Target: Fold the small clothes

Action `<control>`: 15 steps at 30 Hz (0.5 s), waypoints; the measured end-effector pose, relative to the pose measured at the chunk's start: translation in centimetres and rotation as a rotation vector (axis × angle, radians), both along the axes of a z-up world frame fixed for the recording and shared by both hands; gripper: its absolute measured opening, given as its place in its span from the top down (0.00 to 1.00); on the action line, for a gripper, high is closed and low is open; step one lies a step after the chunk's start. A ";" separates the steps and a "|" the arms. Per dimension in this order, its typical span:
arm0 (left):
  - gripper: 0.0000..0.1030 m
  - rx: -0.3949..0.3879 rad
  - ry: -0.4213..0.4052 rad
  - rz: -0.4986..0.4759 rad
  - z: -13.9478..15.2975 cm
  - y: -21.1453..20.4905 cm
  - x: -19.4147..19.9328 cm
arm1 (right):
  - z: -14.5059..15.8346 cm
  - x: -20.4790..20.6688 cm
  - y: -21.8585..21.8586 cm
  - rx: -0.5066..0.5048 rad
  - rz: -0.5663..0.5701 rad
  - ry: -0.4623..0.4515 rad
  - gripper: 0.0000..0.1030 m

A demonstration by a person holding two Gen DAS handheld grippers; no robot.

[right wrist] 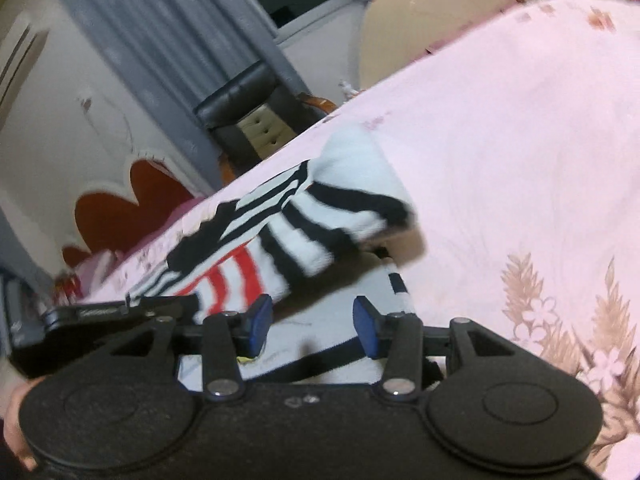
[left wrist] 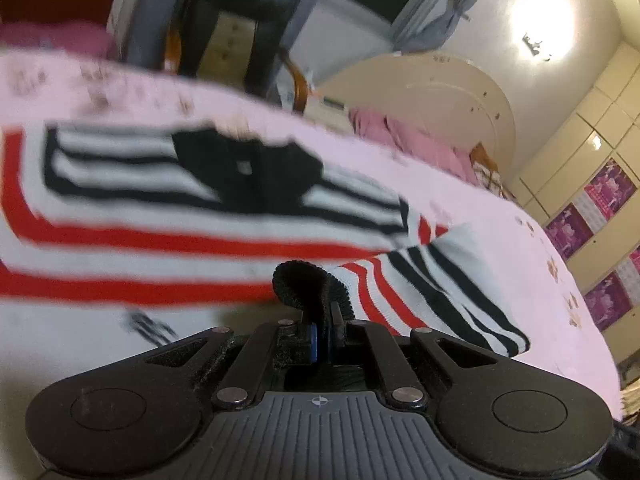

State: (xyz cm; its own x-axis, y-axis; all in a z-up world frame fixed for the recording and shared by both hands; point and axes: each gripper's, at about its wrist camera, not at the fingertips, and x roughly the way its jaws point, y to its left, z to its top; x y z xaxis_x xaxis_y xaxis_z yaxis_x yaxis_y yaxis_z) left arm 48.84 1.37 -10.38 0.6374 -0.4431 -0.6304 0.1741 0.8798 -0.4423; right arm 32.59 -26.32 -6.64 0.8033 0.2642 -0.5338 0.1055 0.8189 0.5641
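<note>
A white knit sweater with red and black stripes and a black collar lies spread on the pink bedspread. My left gripper is shut on the sleeve's black ribbed cuff, which curls up above the pads. In the right wrist view that striped sleeve hangs lifted above the sweater's body and casts a shadow on it. It runs down to the left gripper at the left edge. My right gripper stands open over the white body, with nothing between its blue pads.
A black chair and grey curtains stand past the bed's far edge. A cream headboard with pink bedding lies to the right. Cupboards with purple posters line the far right wall. A hand shows at lower left.
</note>
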 end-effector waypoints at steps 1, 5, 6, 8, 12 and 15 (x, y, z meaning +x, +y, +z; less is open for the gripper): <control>0.96 0.012 -0.007 0.005 0.4 0.4 0.1 | -0.3 0.3 -0.3 0.033 -0.011 0.003 0.55; 0.96 0.033 0.000 0.023 0.7 2.4 0.5 | -1.3 1.7 -1.4 0.185 -0.047 -0.003 0.49; 0.96 0.028 0.004 0.026 0.7 3.0 0.4 | -1.6 2.1 -1.6 0.233 -0.053 -0.006 0.48; 0.96 0.034 0.006 0.028 0.7 3.9 0.2 | -2.2 2.9 -2.1 0.314 -0.058 -0.007 0.46; 0.96 0.041 0.011 0.023 -0.1 4.7 -0.2 | -4.0 4.8 -3.0 0.485 -0.073 0.017 0.44; 0.96 0.042 0.011 0.025 -0.2 5.2 -0.5 | -4.7 5.5 -3.6 0.539 -0.119 0.012 0.44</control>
State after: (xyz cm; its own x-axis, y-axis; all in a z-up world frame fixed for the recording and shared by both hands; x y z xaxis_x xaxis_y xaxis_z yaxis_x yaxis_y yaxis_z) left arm 48.32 6.61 -10.57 0.6410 -0.4000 -0.6551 0.1468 0.9016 -0.4069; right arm 38.08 -29.96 -11.32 0.8388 0.4105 -0.3576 0.1889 0.3966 0.8983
